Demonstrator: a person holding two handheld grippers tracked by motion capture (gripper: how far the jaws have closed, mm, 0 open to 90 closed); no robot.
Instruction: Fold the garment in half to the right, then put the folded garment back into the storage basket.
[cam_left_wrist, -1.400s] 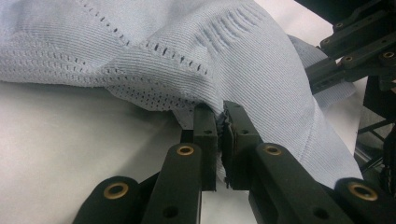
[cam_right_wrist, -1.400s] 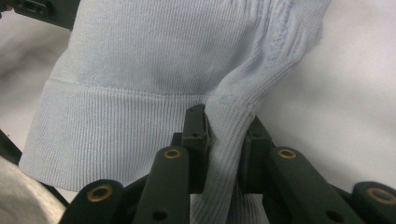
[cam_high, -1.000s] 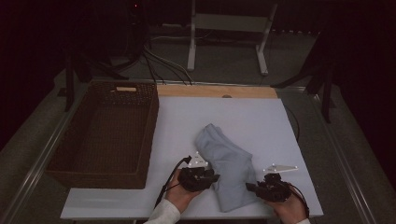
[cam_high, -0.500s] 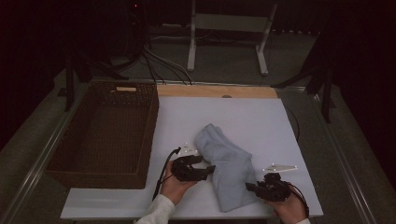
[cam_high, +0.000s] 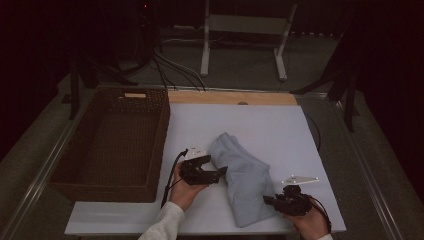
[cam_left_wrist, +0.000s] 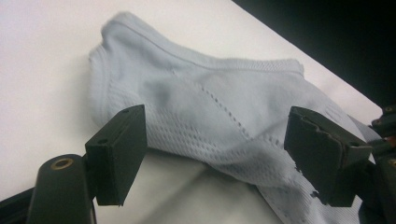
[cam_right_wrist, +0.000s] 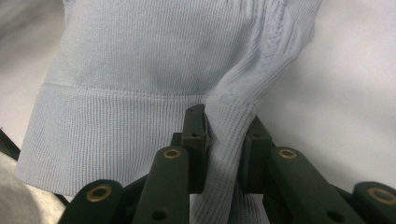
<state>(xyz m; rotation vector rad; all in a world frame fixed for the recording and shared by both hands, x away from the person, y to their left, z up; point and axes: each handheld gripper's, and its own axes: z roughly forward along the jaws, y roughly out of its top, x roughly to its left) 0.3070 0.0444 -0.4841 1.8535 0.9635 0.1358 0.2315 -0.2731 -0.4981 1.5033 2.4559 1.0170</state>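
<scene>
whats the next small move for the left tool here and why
Probably ease the left tool forward onto a new fold of the light blue garment and close. Its jaws have just been opening and stand apart, pads off the cloth, while the right tool pinches the ribbed hem, so only one end is held.

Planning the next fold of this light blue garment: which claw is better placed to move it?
Right. The right claw is shut on the light blue garment at its ribbed hem; the left claw has just been opening, pads off the fabric.
</scene>
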